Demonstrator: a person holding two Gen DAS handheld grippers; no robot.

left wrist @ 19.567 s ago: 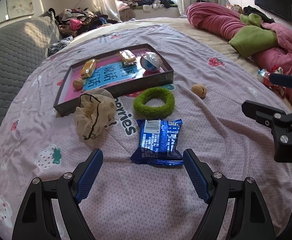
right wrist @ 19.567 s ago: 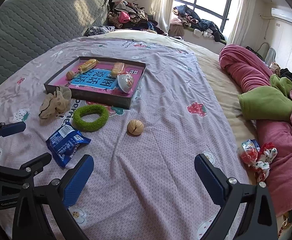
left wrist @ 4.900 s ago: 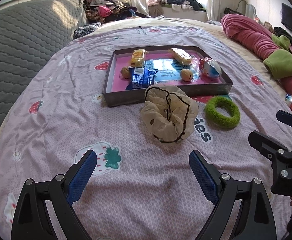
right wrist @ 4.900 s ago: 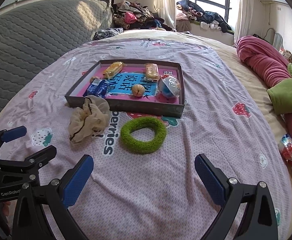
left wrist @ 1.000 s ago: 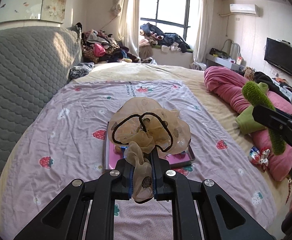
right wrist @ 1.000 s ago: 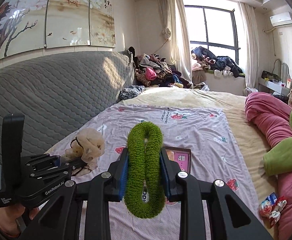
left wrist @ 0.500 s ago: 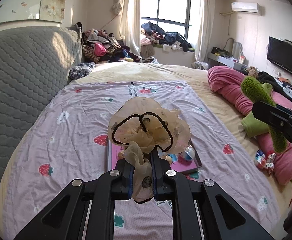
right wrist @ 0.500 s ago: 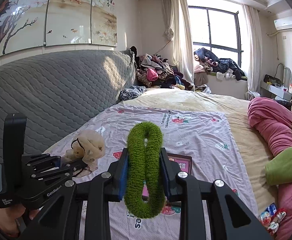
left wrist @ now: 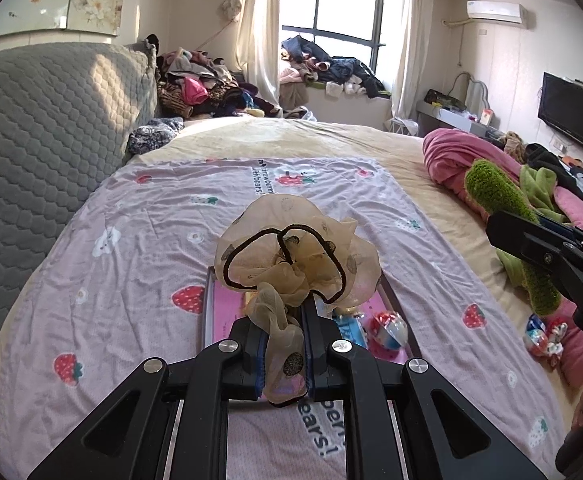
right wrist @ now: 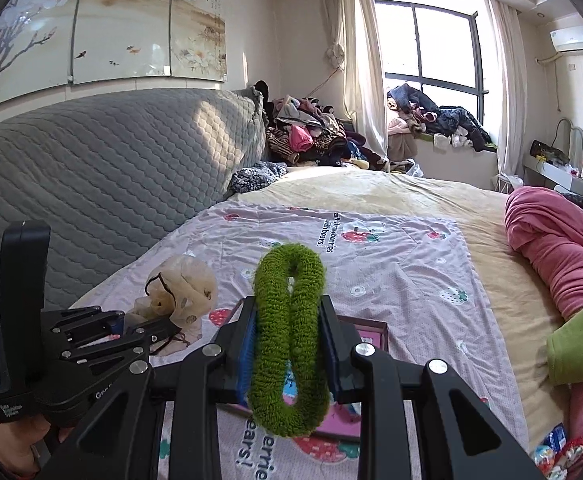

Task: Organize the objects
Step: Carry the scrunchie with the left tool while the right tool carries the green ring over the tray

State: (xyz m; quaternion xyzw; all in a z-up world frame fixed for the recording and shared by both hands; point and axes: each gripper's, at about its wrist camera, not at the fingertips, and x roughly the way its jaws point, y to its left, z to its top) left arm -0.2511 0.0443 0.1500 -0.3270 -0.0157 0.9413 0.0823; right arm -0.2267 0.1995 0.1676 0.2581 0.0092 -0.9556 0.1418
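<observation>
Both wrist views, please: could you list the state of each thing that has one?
Left gripper: jaws shut on the beige scrunchie, held above the bed.
Right gripper: jaws shut on the green scrunchie, squeezed narrow.
Tray: open-topped, on the bedspread, holding snacks.

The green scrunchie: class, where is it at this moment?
The green scrunchie is clamped upright in the right gripper, held above the tray on the bed; in the left wrist view it shows at the right edge.
</observation>
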